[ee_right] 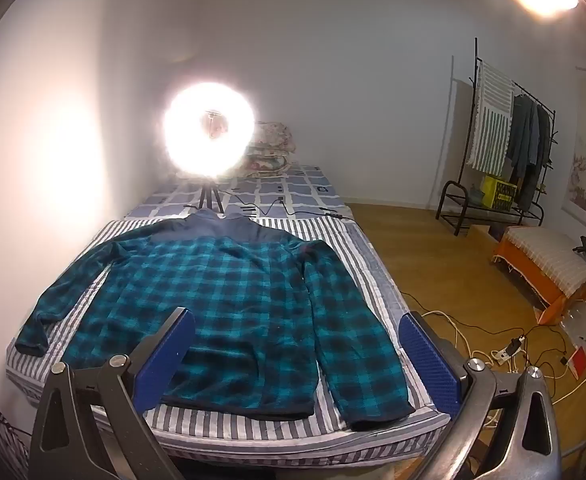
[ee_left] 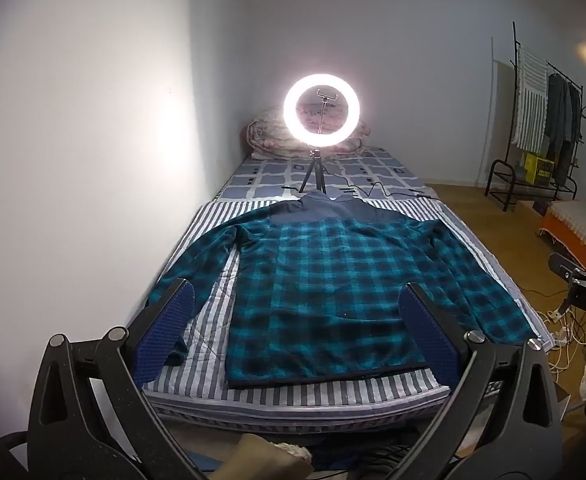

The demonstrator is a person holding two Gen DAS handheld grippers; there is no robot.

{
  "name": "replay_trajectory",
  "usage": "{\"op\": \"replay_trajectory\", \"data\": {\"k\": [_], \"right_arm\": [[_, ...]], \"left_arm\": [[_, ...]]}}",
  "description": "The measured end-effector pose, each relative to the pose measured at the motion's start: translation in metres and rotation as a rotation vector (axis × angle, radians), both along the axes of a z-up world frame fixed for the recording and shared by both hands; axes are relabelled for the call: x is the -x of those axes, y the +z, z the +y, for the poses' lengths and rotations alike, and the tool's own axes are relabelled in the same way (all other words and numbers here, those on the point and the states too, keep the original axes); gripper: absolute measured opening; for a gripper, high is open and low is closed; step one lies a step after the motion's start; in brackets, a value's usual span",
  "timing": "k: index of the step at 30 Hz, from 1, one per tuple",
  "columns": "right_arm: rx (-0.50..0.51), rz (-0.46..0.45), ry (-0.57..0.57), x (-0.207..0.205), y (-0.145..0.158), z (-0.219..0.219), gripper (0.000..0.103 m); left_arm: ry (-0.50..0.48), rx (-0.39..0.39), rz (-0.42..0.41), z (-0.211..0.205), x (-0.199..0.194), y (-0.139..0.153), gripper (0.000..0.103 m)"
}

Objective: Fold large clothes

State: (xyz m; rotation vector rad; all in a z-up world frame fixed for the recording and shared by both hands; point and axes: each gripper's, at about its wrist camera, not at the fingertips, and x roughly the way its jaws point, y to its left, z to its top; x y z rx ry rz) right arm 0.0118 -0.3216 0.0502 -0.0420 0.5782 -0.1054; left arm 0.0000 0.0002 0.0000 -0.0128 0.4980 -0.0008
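A teal and black plaid fleece shirt [ee_left: 325,280] with a dark blue yoke and collar lies flat on the striped bed [ee_left: 333,394], sleeves spread to both sides. It also shows in the right wrist view [ee_right: 233,300]. My left gripper [ee_left: 293,312] is open and empty, held above the foot of the bed, short of the shirt's hem. My right gripper [ee_right: 295,332] is open and empty, held above the hem and the right sleeve [ee_right: 357,344]. Part of the right gripper shows at the right edge of the left wrist view [ee_left: 581,280].
A lit ring light on a tripod [ee_left: 321,110] stands on the bed beyond the collar, with cables [ee_left: 373,190] and a folded quilt [ee_left: 265,132] behind. A wall runs along the left. On the floor to the right: clothes rack [ee_right: 505,152], orange bench [ee_right: 545,268], power cords [ee_right: 501,354].
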Motion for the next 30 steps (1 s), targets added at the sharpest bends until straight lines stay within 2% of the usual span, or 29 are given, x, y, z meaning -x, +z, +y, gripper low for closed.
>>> {"op": "replay_trajectory", "data": {"k": [30], "right_arm": [[-0.017, -0.022, -0.001, 0.003, 0.004, 0.006, 0.103]], "left_arm": [[0.012, 0.001, -0.034, 0.007, 0.003, 0.014, 0.103]]}}
